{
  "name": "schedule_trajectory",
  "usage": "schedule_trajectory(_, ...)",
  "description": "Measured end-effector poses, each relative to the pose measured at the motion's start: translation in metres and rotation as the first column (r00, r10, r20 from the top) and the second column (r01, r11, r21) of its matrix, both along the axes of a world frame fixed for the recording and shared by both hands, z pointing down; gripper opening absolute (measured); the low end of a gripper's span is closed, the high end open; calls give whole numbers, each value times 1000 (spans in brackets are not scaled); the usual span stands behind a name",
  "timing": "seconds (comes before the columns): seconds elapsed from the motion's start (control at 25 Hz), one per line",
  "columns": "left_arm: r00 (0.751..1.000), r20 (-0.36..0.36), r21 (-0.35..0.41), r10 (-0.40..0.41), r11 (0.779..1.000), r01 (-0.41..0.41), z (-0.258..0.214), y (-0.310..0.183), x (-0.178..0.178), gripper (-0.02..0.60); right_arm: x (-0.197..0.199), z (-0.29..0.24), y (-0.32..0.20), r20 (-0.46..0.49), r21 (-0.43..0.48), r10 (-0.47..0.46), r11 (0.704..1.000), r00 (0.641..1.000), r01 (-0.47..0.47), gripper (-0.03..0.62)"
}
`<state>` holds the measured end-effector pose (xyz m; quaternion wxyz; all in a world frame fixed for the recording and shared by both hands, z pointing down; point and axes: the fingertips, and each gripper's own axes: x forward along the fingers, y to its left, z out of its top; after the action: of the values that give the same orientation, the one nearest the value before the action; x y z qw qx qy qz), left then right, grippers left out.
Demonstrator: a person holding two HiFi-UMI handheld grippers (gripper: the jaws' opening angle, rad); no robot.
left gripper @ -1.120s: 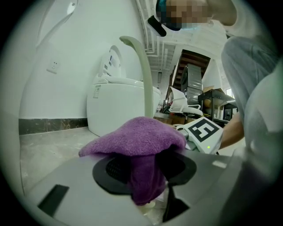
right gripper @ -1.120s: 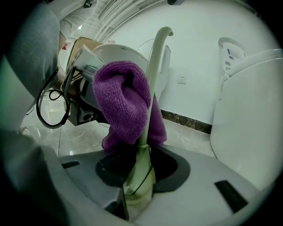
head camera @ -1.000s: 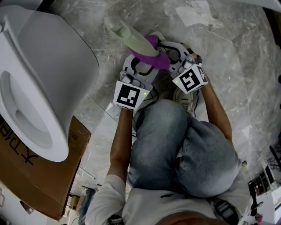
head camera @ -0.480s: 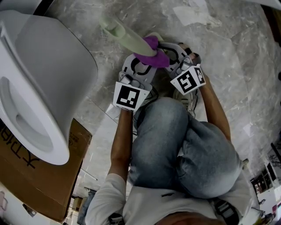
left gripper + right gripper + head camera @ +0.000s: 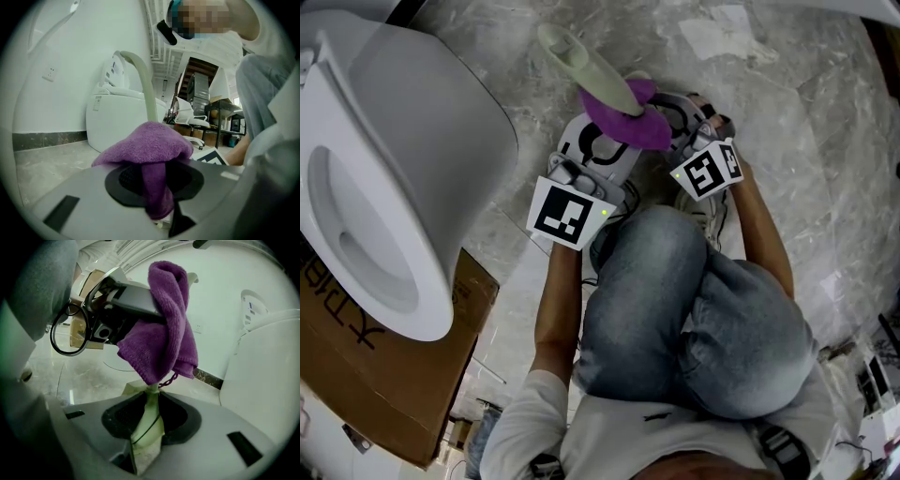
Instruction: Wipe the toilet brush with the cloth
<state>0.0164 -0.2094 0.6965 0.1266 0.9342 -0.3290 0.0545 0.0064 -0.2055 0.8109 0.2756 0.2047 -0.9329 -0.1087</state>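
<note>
One view, right gripper's, shows right claw (image 5: 150, 412) clamping toilet brush (image 5: 146, 430).

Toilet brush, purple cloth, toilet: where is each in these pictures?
toilet brush (image 5: 584, 67), head view, on its pale green handle.
purple cloth (image 5: 636, 131), head view, on the bunched fold.
toilet (image 5: 412, 122), head view, on the bowl's outer side.

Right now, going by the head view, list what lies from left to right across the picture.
Left to right: toilet → toilet brush → purple cloth → person's right forearm. The grippers overlap the cloth, so they are left out.
</note>
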Motion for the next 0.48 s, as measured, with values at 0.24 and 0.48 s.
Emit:
schedule_trajectory(0.24, 999, -43, -18, -4, 1000, 3, -31, -4, -4, 107, 0, 1, 0, -8, 4, -8, 1000, 1000, 8, 92)
schedule_trajectory(0.48, 996, -86, -9, -17, 1000, 16, -70, -11, -10, 115, 1, 1, 0, -11, 7, -7, 1000, 1000, 7, 92)
